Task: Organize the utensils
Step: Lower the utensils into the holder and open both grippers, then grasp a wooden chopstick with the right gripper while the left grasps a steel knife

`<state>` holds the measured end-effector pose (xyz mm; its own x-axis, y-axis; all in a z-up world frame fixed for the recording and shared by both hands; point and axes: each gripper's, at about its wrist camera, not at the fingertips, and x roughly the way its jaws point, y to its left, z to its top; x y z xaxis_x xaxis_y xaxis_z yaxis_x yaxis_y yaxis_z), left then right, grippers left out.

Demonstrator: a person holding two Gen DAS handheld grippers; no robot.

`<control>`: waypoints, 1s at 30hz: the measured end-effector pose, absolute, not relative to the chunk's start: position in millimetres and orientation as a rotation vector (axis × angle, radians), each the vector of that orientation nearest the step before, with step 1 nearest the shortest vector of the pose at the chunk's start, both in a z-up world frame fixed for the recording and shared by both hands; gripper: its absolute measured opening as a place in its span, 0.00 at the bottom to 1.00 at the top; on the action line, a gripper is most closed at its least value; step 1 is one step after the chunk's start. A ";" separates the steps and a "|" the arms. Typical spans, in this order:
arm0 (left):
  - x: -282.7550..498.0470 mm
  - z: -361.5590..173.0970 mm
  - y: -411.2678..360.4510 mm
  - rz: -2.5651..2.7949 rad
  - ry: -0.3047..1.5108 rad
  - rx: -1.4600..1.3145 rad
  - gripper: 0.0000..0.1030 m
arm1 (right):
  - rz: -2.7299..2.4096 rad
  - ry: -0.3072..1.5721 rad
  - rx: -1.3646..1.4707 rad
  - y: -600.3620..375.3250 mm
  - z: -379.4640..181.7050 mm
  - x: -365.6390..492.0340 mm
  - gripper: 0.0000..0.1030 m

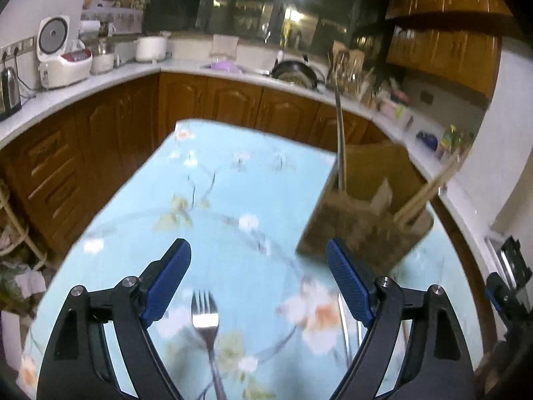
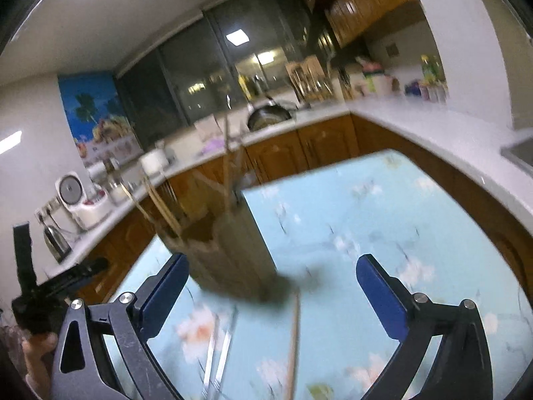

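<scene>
**Both grippers wide, fork on the counter**

Left hand-held gripper (image 1: 258,280): jaws spread apart, nothing between them. A metal fork (image 1: 206,320) lies flat on the flowered blue counter (image 1: 233,183) just under the gap, tines pointing away from the camera.

Wooden utensil holder (image 1: 363,223) stands on the counter ahead and to the right. A metal handle (image 1: 339,140) rises from one slot; chopsticks (image 1: 429,190) lean out of another.

Right hand-held gripper (image 2: 272,278): jaws also apart, holding nothing. The holder sits blurred near its left finger. A single chopstick (image 2: 294,340) and metal utensils (image 2: 218,350), too blurred to identify, lie on the counter below
</scene>
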<state>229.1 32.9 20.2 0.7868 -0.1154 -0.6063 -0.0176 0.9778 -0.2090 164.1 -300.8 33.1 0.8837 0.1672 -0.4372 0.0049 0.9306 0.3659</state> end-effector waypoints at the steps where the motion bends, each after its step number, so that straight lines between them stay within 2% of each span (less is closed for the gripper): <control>1: 224.8 14.5 31.1 -0.056 0.679 -0.203 0.83 | 0.082 0.499 0.369 -301.5 27.0 161.1 0.99; 11: 199.7 -22.9 11.1 -0.093 0.794 -0.171 0.83 | 0.056 0.596 0.354 -300.2 -6.2 141.4 0.99; 24: 219.1 -40.1 -29.7 -0.178 0.916 -0.110 0.83 | 0.089 0.700 0.322 -289.7 -24.6 159.9 0.97; 26: 224.3 -42.4 -33.5 -0.184 0.929 -0.110 0.83 | 0.091 0.710 0.313 -287.8 -25.9 164.3 0.96; 30: 232.8 -45.8 -39.3 -0.192 0.944 -0.104 0.82 | 0.090 0.729 0.290 -285.1 -27.6 173.5 0.86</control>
